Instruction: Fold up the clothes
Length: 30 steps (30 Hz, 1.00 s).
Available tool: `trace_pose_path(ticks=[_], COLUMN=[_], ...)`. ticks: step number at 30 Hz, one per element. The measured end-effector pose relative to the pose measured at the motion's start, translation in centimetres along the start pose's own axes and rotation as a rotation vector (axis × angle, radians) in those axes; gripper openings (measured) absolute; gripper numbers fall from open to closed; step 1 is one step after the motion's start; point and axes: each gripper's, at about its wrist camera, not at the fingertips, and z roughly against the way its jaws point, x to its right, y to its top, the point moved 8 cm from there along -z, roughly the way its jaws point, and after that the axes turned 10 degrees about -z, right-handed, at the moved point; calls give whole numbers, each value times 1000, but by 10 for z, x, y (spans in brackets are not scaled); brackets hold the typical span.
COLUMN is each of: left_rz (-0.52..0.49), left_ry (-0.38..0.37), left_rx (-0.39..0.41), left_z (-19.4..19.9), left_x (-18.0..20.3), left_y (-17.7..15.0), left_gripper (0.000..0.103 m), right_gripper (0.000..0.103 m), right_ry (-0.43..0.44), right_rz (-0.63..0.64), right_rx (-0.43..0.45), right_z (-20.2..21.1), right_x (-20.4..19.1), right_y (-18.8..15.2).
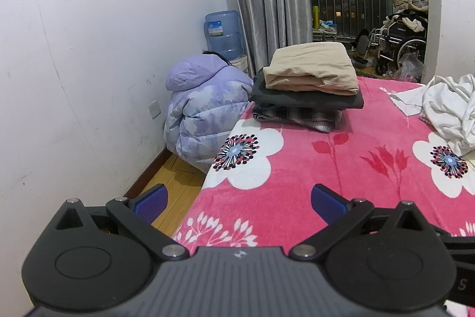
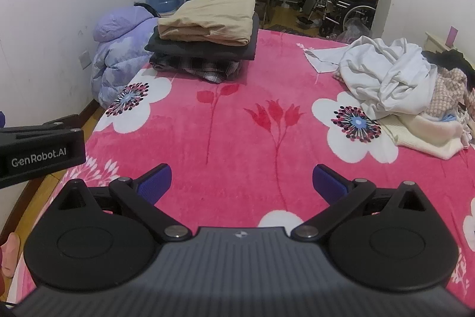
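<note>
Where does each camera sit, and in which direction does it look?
Left wrist: on the left gripper, open, facing the bed's left edge, wall and purple jacket.
Right wrist: on the right gripper, open, over mid-bed, facing the unfolded pile; left gripper at its left edge.
Shared: the folded stack, pink blanket.
</note>
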Motion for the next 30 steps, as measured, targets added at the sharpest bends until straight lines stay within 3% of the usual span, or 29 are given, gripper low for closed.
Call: trace_pose_path(ticks=[30], left_rz=[-2], left_ry=[8], left_rx=[-8], left_z=[-5], left_x=[-3], left_y=[-4], left_gripper=[103], right_gripper=[102], right_ry=[3], right_rz=[6], right_rx=[-14], right_z=[-3], right_x=[-3], right_y=[-3])
